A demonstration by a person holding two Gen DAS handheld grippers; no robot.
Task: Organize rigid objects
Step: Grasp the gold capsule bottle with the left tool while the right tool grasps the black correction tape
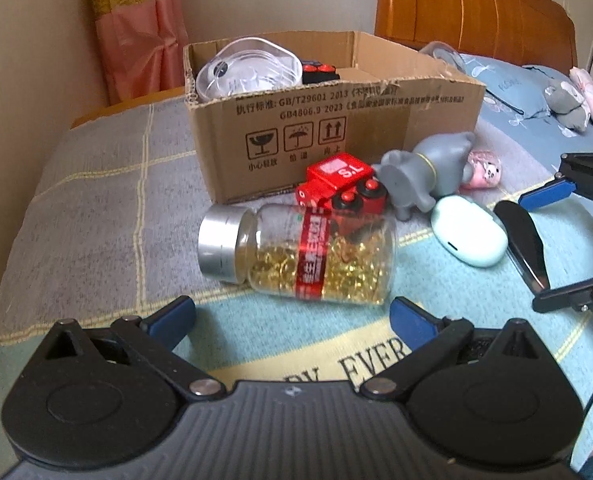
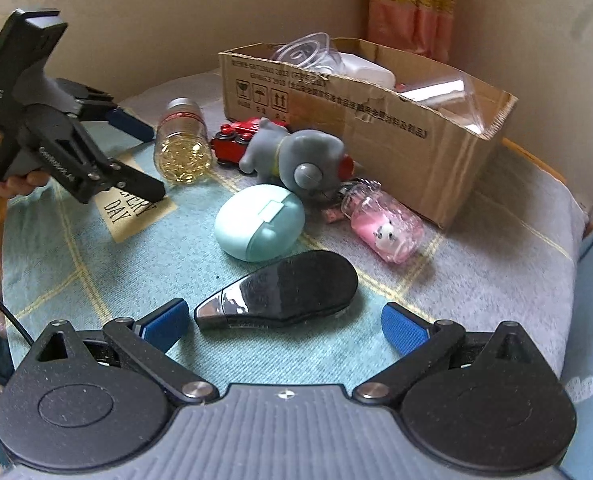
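Capsule jar on its side, spread tongs near

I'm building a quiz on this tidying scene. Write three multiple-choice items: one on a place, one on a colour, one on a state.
1. Where does the capsule bottle lie?
A. inside the cardboard box
B. on the blanket, ahead of the left gripper
C. on top of the grey elephant toy

2. What colour is the egg-shaped case?
A. mint green
B. orange
C. purple

3. How do the right gripper fingers stand?
A. shut on the pink jar
B. shut on the black device
C. open, holding nothing

Answers:
1. B: it lies on its side on the blanket, between the left gripper and the cardboard box.
2. A: its shell is pale mint in both views.
3. C: the blue fingers are spread wide, the black device lying untouched on the blanket ahead of them.
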